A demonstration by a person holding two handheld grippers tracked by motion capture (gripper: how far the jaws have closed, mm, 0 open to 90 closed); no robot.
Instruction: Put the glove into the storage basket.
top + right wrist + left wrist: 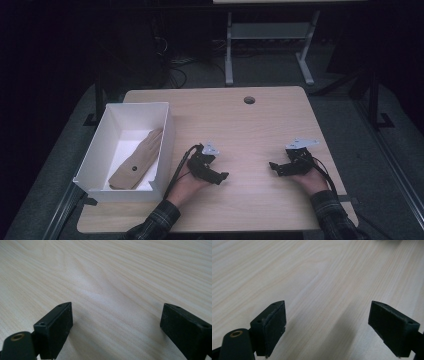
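A tan glove (137, 159) lies flat inside a white open box (99, 144) at the table's left side. My left gripper (220, 177) rests low over the wooden table (250, 130) just right of the box, pointing toward the middle. Its jaws stand wide apart over bare wood (327, 315), so it is open and holds nothing. My right gripper (274, 166) sits near the right side of the table, pointing left toward the other one. It is open too, with bare wood between its jaws (116, 320).
A round cable hole (249, 100) sits near the table's far edge. Beyond the table stands a grey metal frame (270, 35) on a dark floor. Bare wood lies between the two grippers.
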